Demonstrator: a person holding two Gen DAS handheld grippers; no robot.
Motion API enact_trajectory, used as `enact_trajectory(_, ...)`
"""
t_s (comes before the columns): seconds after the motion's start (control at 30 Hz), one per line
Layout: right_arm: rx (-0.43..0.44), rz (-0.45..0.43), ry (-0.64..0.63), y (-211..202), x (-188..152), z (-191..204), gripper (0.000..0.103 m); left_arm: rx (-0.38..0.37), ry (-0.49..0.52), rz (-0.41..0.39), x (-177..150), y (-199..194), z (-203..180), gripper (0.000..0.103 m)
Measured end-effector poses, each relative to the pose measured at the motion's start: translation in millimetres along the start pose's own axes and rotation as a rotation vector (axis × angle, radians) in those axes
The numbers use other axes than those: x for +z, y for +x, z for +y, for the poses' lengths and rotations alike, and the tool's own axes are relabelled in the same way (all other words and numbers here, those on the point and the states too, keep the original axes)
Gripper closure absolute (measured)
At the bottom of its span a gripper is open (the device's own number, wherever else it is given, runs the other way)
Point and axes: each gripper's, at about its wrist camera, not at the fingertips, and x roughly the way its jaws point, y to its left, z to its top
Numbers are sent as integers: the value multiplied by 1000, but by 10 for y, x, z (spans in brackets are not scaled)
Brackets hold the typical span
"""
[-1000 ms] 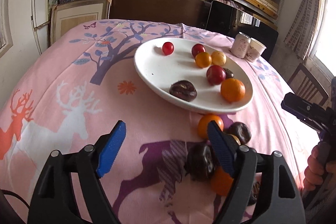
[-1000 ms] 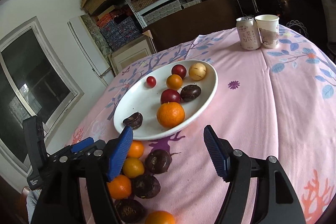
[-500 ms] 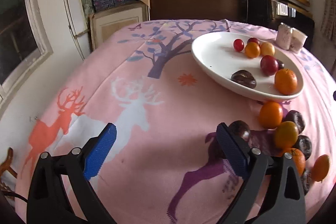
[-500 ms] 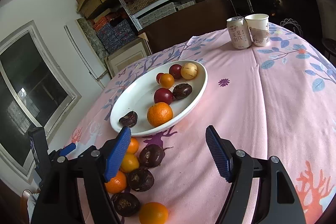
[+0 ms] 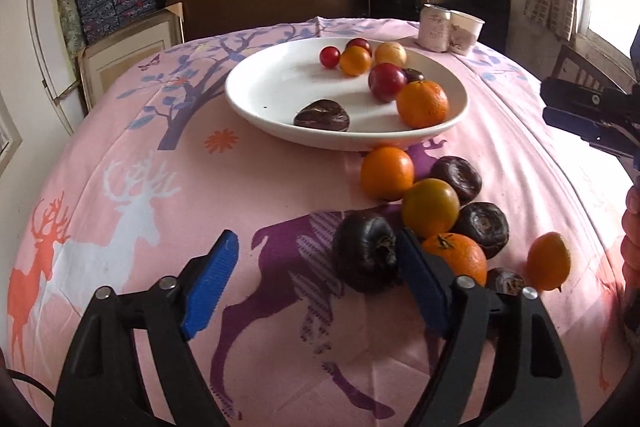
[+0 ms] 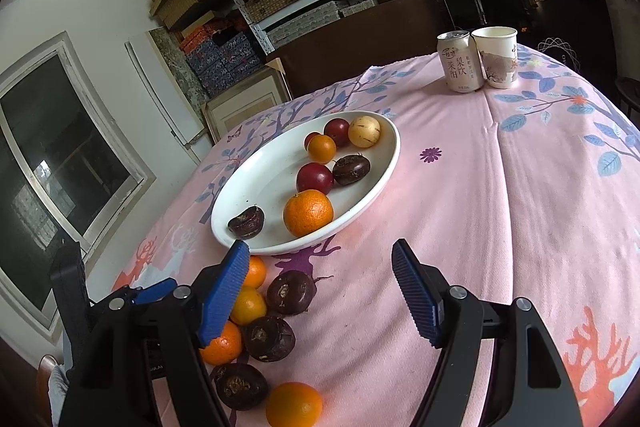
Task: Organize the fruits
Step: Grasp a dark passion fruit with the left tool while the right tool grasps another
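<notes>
The left gripper (image 5: 316,287) stands spread above the pink tablecloth (image 5: 120,131); its jaws have just been closing in, with nothing pinched between them. A dark wrinkled fruit (image 5: 366,253) lies just inside its right pad, seeming to touch it, while the left pad hangs over bare cloth. To the left of that fruit the cloth lies open all the way to the table's left edge.

The loose fruit pile (image 5: 432,211) sits near the front, just on the near side of the white plate (image 5: 260,95): oranges and dark fruits pressed together, the farthest orange (image 5: 386,173) almost at the plate's rim. One small orange (image 5: 548,261) lies apart at the right of the pile, close to the table's near right edge.

On the plate, fruits cluster along its right half, one dark fruit (image 5: 322,113) sits alone near the front rim, and the left half is bare.

The right gripper (image 6: 320,295) is also spread and holds nothing; its left pad hangs in front of the pile, its right pad over clear cloth. Right of the plate the cloth runs free to a can (image 6: 460,61) and paper cup (image 6: 498,57), touching, at the far edge.
</notes>
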Motion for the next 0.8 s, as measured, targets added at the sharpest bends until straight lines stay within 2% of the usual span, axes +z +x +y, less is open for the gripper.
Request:
enact_trajectory(0.1,0,2,-1,3,0,-1,29,-89,-55,32,-3,68,81,36)
enact_trajectory(0.17,0,5,-4,5,-4,1,29,-154,-91,50,-8,99,129,47)
enact_trajectory(0.23,-1,5,-3,6,-6,1,29,-195,-91,51,-12,94,95,65)
enact_trajectory(0.3,-2,6,-2,9,-7,0,29,-223,-81,50,-12,86,45,73)
enact_trajectory(0.4,6,26,-6,40,-20,17,29,-250,-114,56,-17,94,58,76)
enact_trajectory(0.47,22,56,-14,69,-47,43,29,-241,-110,45,-14,73,44,78)
enact_trajectory(0.6,73,162,-58,170,-170,144,44,-68,-139,-12,18,-15,182,78)
enact_trajectory(0.63,84,205,-68,220,-221,172,52,-55,-166,-16,22,-18,255,78)
enact_trajectory(0.73,88,296,-105,347,-360,250,65,-32,-197,-9,26,1,345,78)
enact_trajectory(0.8,103,325,-114,403,-403,283,67,-35,-173,-6,29,8,305,78)
